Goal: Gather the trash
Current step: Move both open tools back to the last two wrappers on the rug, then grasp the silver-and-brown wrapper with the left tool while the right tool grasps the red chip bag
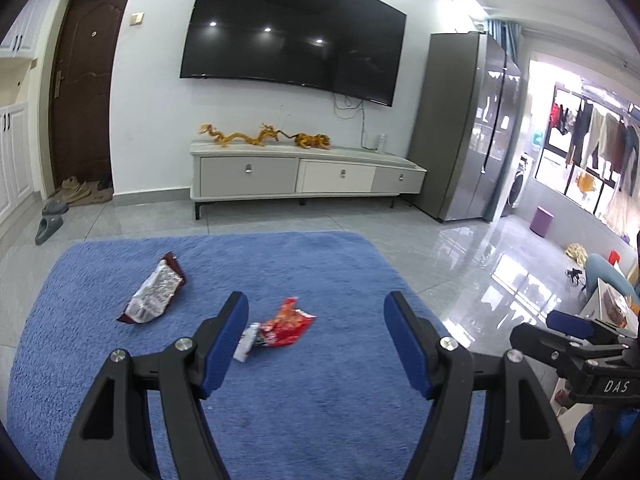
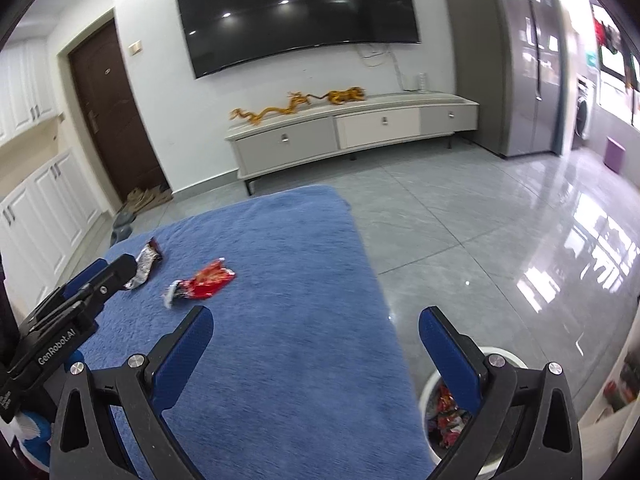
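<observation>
A red snack wrapper [image 1: 280, 328] lies on the blue rug [image 1: 320, 400], just beyond my left finger. A silver and dark red wrapper [image 1: 154, 294] lies further left. Both show in the right wrist view, red [image 2: 204, 280] and silver [image 2: 146, 266]. My left gripper [image 1: 316, 320] is open and empty above the rug. My right gripper [image 2: 316, 328] is open and empty, over the rug's right edge. A white bin [image 2: 504, 354] holding wrappers stands on the floor under my right finger.
A TV cabinet [image 1: 304, 176] stands at the far wall under a wall TV [image 1: 292, 32]. A grey fridge [image 1: 468, 128] stands to the right. Slippers [image 1: 50, 222] lie near the door. Glossy tiled floor [image 2: 500, 240] lies right of the rug.
</observation>
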